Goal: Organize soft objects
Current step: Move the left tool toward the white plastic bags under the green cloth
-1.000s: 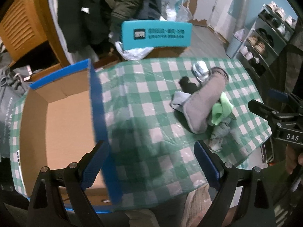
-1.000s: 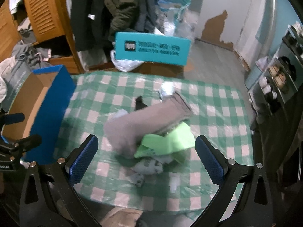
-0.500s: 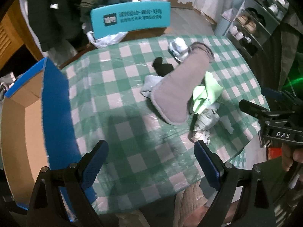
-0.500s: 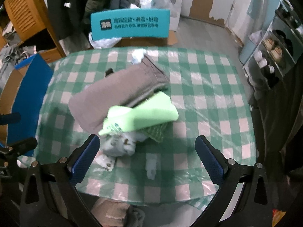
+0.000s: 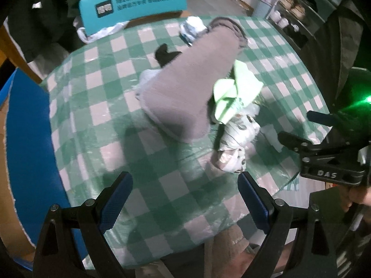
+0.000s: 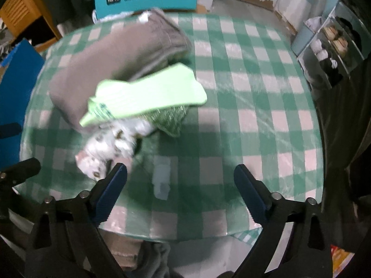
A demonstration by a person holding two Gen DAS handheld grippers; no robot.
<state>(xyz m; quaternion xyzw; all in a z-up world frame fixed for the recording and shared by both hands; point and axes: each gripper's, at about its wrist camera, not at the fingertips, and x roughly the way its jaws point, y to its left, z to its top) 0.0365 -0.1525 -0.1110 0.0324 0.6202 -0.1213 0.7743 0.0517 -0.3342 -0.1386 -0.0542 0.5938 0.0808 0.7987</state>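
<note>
A pile of soft things lies on the green checked tablecloth (image 5: 162, 185): a long grey cloth (image 5: 187, 85), a light green cloth (image 5: 234, 95), a white patterned sock (image 5: 234, 146), a black sock (image 5: 165, 54) and a white-blue bundle (image 5: 191, 29). The right wrist view shows the grey cloth (image 6: 116, 55), green cloth (image 6: 148, 97) and patterned sock (image 6: 106, 148). My left gripper (image 5: 183, 199) is open and empty, short of the pile. My right gripper (image 6: 180, 190) is open and empty, just right of the patterned sock; it also shows in the left wrist view (image 5: 301, 127).
A blue cardboard box (image 5: 27, 143) stands at the table's left edge. A teal chair back (image 5: 132, 2) is behind the table, with hanging coats (image 5: 34, 18) beyond it. A shoe rack (image 6: 334, 44) stands at the right. A small pale patch (image 6: 162, 178) lies on the cloth.
Both grippers have moved in toward the pile, which now looks larger and nearer. The left view has swung right, away from the box. Both stay open.
</note>
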